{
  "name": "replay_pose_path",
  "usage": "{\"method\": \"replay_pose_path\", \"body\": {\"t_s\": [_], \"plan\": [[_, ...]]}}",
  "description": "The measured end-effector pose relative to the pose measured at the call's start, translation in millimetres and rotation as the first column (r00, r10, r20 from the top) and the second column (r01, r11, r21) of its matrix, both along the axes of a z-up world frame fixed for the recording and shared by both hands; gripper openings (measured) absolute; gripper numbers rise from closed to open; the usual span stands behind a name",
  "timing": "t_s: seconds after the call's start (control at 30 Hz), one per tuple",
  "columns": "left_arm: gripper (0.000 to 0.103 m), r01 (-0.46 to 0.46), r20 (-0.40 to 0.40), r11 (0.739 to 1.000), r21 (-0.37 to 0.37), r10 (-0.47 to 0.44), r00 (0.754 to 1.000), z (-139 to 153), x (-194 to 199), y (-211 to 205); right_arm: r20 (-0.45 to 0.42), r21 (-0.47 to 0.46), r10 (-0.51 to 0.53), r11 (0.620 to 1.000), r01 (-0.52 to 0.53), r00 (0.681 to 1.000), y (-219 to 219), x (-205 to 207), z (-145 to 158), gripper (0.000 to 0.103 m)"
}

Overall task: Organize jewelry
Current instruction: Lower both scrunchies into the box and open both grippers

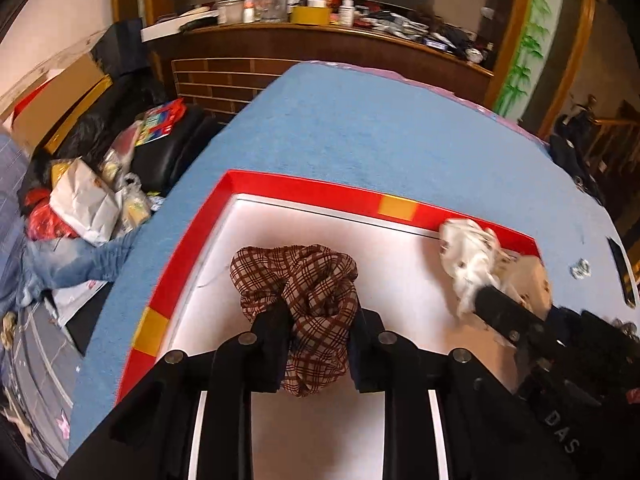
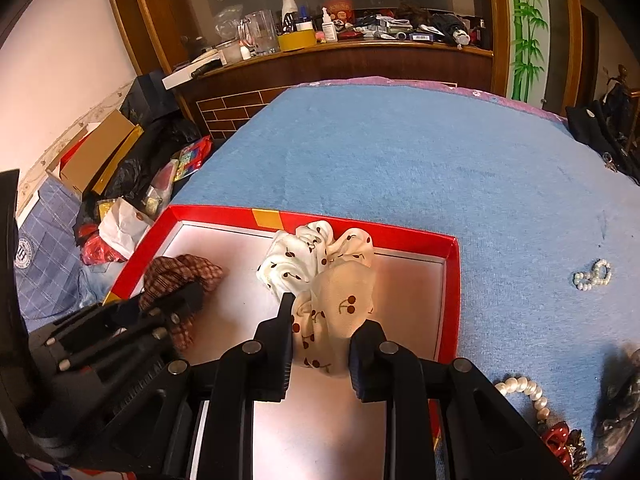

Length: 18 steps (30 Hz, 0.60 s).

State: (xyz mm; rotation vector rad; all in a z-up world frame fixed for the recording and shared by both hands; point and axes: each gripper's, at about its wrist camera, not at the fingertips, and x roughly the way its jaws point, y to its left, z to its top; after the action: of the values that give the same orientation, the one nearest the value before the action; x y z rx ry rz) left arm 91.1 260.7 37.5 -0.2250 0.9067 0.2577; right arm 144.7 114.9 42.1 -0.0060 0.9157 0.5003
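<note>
A red box with a white floor (image 1: 188, 248) (image 2: 450, 280) lies on the blue cloth. My left gripper (image 1: 320, 332) is shut on a brown plaid scrunchie (image 1: 304, 280), held over the box's left part; it also shows in the right wrist view (image 2: 180, 276). My right gripper (image 2: 320, 332) is shut on cream and white cherry-print scrunchies (image 2: 328, 276) over the box's right part; they show in the left wrist view (image 1: 472, 256). A small pearl piece (image 2: 592, 274) and a pearl strand (image 2: 524, 390) lie on the cloth to the right.
The blue cloth (image 2: 400, 152) covers a table. A red clip and dark items (image 2: 560, 436) lie at the right front. Bags and boxes (image 1: 88, 184) are piled on the floor at the left. A cluttered wooden counter (image 2: 340, 48) stands behind.
</note>
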Motion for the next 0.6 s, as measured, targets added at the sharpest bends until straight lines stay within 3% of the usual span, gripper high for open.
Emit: {"method": "replay_pose_path", "body": {"t_s": [0.07, 0.2, 0.37, 0.47, 0.6], "plan": [[0.030, -0.012, -0.008, 1.000, -0.011, 0.012, 1.000, -1.3, 1.0, 3.8, -0.006, -0.004, -0.004, 1.000, 0.004, 1.000, -0.5, 0.3, -0.9, 0.027], [0.033, -0.012, -0.026, 1.000, -0.022, 0.012, 1.000, -4.2, 4.0, 5.0, -0.029, 0.002, -0.009, 1.000, 0.009, 1.000, -3.7, 2.3, -4.2, 0.033], [0.053, -0.019, -0.023, 0.999, -0.025, 0.019, 1.000, -3.2, 3.5, 5.9, -0.033, 0.009, -0.016, 1.000, 0.016, 0.999, -7.7, 1.5, -3.3, 0.043], [0.056, -0.029, -0.007, 0.999, -0.037, 0.029, 1.000, -0.6, 2.2, 8.6, -0.028, 0.025, -0.021, 0.999, 0.022, 0.999, -12.5, -0.9, 0.7, 0.050], [0.061, -0.047, 0.026, 0.997, -0.059, 0.049, 0.998, 4.8, -1.5, 13.9, -0.014, 0.062, -0.027, 0.998, 0.027, 1.000, -21.2, -7.0, 10.0, 0.052]]}}
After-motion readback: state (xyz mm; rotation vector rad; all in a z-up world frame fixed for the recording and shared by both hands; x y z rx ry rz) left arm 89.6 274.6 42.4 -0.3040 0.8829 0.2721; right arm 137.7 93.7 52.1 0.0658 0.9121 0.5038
